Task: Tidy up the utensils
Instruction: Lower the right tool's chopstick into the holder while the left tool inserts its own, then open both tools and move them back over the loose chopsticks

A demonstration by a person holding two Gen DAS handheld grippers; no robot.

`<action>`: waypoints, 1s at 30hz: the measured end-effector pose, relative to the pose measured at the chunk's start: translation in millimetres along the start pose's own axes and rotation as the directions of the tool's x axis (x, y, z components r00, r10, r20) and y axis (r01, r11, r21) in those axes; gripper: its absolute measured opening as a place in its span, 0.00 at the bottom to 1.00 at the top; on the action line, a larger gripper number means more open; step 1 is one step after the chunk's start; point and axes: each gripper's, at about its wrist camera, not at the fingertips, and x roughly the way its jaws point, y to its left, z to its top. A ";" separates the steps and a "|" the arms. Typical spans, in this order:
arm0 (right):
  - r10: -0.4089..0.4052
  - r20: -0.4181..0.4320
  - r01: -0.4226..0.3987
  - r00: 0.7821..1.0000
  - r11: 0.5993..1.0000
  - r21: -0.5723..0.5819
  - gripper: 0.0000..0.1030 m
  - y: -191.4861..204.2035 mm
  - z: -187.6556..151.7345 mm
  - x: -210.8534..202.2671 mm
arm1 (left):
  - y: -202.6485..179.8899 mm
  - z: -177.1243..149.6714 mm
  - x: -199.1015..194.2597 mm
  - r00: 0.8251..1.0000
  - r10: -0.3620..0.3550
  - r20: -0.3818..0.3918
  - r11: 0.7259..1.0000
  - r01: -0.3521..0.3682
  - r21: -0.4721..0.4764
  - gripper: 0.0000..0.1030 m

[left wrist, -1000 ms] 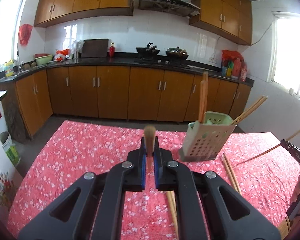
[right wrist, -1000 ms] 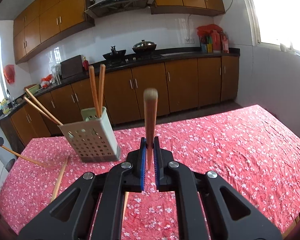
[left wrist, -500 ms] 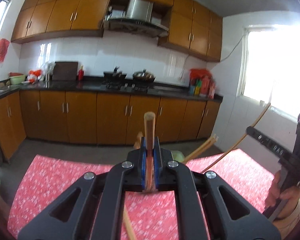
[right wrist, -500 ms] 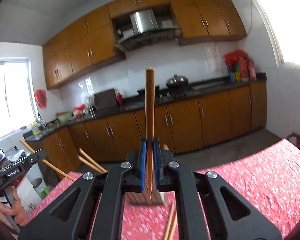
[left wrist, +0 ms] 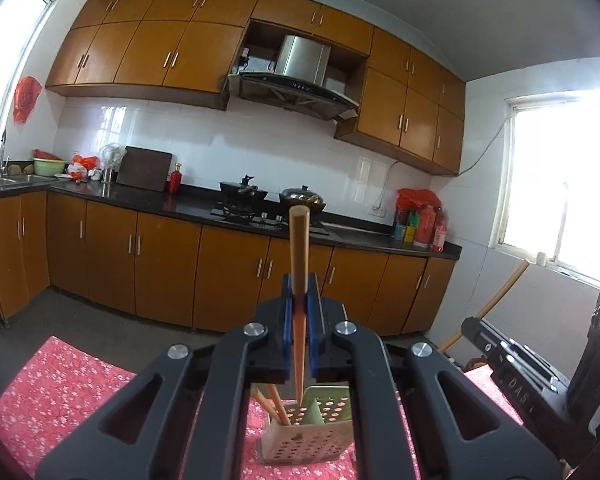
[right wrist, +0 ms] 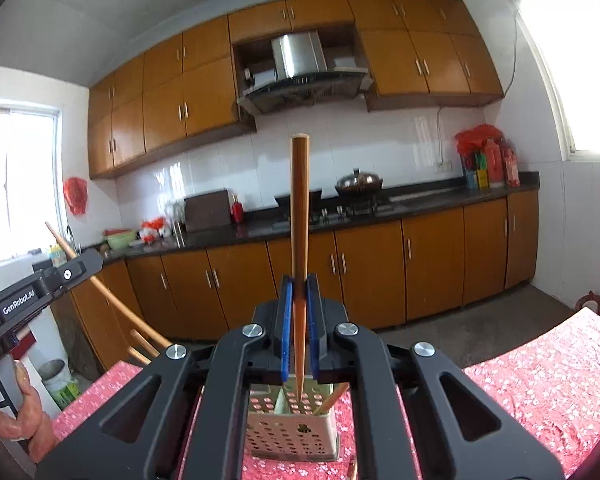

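My left gripper is shut on a wooden chopstick held upright, its tip over the perforated utensil holder, which has chopsticks in it. My right gripper is shut on another chopstick, upright, tip over the same holder. Each gripper shows in the other's view: the right one at the right edge, the left one at the left edge.
The holder stands on a table with a red floral cloth; the cloth also shows in the right wrist view. Kitchen cabinets and a counter with a stove lie behind. A bucket sits on the floor at left.
Both grippers have risen and tilted up, bringing their chopsticks upright over the holder from opposite sides. The holder now sits directly under both sets of fingers.
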 end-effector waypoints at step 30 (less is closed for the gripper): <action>-0.102 -0.482 0.146 0.870 0.988 0.055 0.26 -65.2 -133.6 -31.2 | 101.4 -131.4 -59.6 0.900 0.245 -0.361 0.970 -0.232 0.079 0.45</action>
